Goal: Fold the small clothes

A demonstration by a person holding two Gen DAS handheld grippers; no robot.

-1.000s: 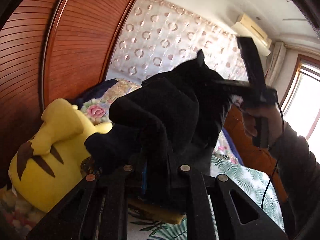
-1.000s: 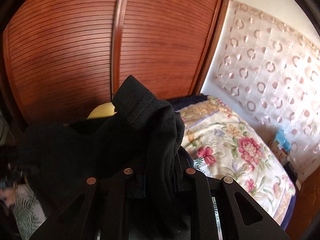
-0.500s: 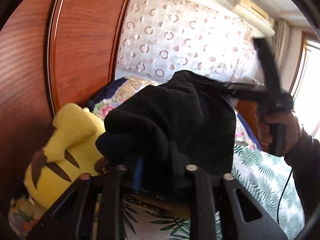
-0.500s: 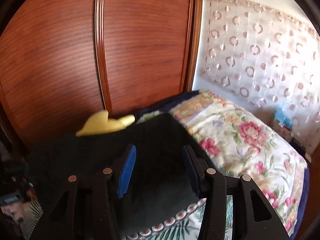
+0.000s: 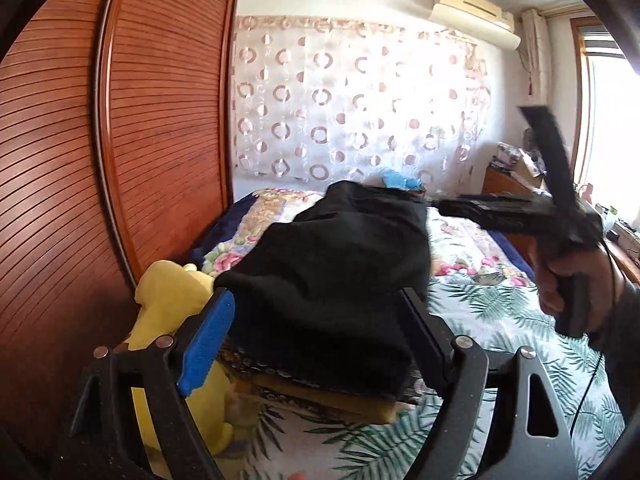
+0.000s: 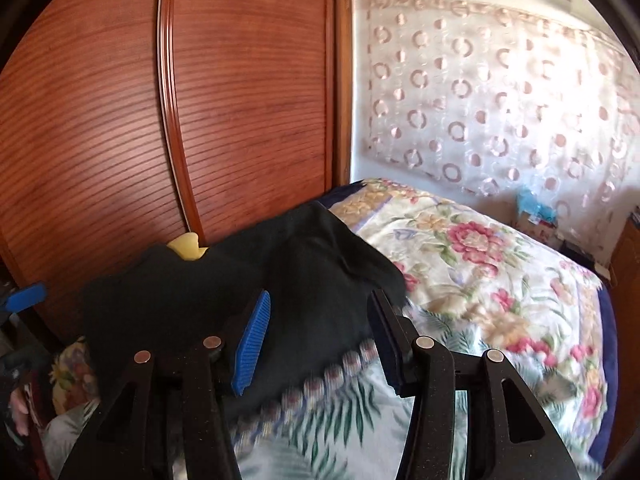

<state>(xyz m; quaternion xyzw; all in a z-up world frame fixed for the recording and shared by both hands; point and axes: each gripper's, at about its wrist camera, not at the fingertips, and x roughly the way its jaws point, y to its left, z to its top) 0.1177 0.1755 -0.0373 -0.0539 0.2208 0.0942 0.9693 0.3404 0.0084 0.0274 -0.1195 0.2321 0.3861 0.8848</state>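
The black garment (image 5: 336, 280) lies heaped on a folded stack on the bed (image 5: 500, 308), long axis running between my claws. My left gripper (image 5: 316, 344) is opening around it; my right gripper (image 6: 320, 340) stands apart, angled down

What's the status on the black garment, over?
Left gripper opening, pads clear of the cloth. Right gripper open, nothing pinched. Black garment lying on a folded stack on the bed. Yellow plush toy beside it.
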